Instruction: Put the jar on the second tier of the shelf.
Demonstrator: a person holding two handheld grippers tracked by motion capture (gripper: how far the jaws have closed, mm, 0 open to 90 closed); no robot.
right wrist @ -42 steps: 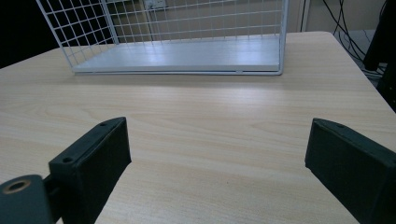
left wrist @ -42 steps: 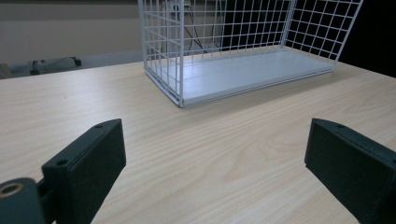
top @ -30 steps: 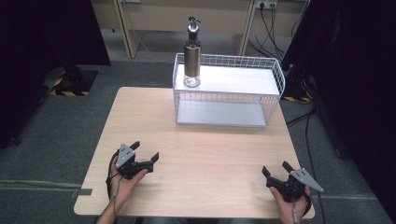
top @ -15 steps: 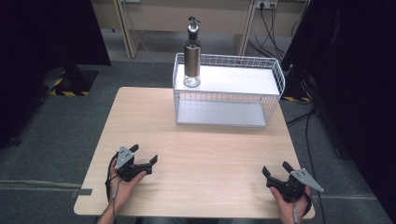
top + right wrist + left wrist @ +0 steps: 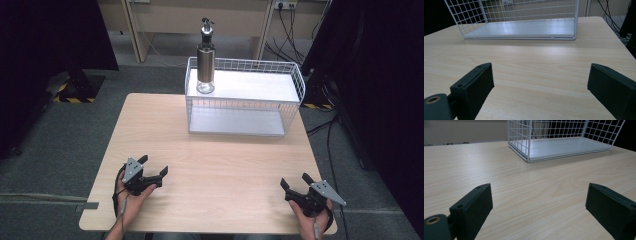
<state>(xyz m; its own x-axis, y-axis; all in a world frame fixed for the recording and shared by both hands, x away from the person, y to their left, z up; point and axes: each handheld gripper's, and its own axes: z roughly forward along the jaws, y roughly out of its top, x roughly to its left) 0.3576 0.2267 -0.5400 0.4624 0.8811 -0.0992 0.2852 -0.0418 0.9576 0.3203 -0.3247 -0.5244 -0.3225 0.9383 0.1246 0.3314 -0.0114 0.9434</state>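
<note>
Two hands rest at the near edge of a pale wooden worktop (image 5: 215, 150), each holding black tongs. The left tongs (image 5: 152, 170) sit near-left, jaws spread with nothing between them, having just been closing slightly. The right tongs (image 5: 295, 183) sit near-right, jaws spread wide over bare wood. At the far side stands a white wire rack (image 5: 295, 80); a steel bottle (image 5: 205, 57) stands upright on the left end of its upper shelf, well apart from both tongs.
</note>
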